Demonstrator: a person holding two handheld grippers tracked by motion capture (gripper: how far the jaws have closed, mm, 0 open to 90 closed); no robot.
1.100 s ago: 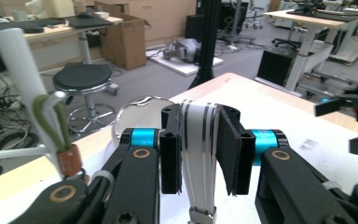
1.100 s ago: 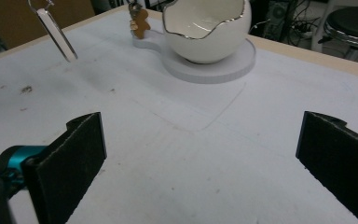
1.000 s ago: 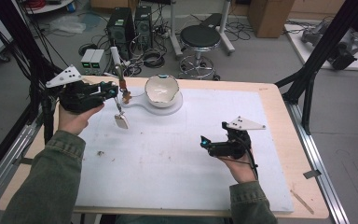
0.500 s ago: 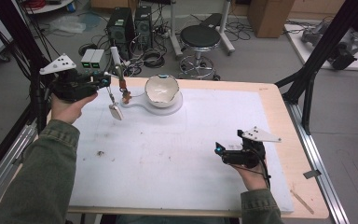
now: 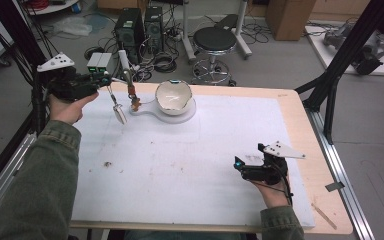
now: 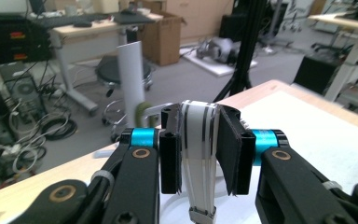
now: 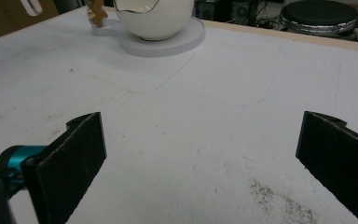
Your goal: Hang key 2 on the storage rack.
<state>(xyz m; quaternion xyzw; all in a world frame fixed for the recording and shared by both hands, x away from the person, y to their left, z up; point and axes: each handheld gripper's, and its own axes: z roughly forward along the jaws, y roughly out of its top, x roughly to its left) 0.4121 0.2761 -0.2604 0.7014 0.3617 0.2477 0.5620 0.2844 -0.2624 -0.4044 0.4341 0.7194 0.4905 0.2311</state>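
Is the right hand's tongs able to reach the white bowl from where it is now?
Probably yes. The right tongs stand open and hold nothing, and the white mat between them and the bowl looks bare. The left tongs, shut on a spoon, are off to the bowl's side.

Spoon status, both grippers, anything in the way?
Left gripper shut on spoon, held above the mat. Right gripper open, nothing between its jaws. Bowl beside spoon, apart.

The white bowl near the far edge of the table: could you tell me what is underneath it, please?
The white bowl stands on a flat white base with a rounded tab toward the spoon. The part of the base beneath the bowl is covered.
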